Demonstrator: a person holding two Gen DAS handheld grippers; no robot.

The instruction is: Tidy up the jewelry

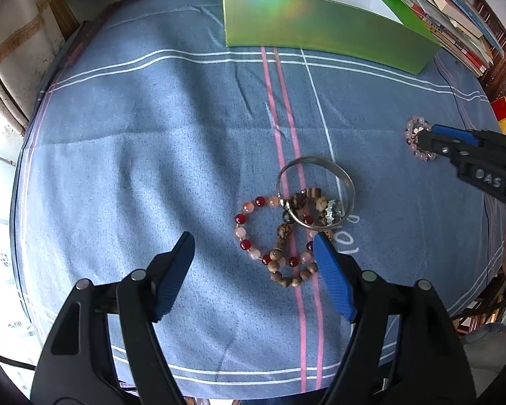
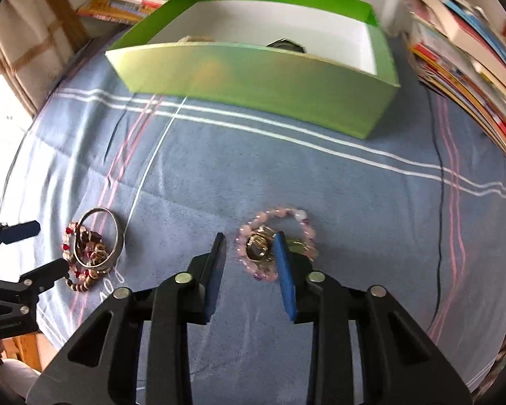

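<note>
Right claw (image 2: 249, 256) is sitting half-open right over the pink bead bracelet (image 2: 280, 214), straddling its near-left arc and the small metal pieces (image 2: 259, 246) inside the loop; nothing clamped yet. Its right finger is landing inside the ring, its left finger just outside, so closing should pinch the bead strand. Frame is blurry, so I can't tell whether it's touching.

Largest to smallest:
- Desk under blue cloth (image 1: 151, 135), woven, white and pink stripes, slightly wrinkled.
- Green box (image 2: 253, 77), open top, glossy card walls, white inside, lying straight ahead of the right claw, long axis across the view. Something dark is already sitting in it.
- Left claw (image 1: 253, 246) is hanging wide open, holding nothing, just short of the tangled pile, well apart from the pink one.
- Silver bangle (image 1: 315, 162), rigid, smooth, lying on the pile.
- Red-and-pink bead bracelet (image 1: 241, 233) and wooden bead bracelet (image 1: 286, 281), both slack and interlooped.
</note>
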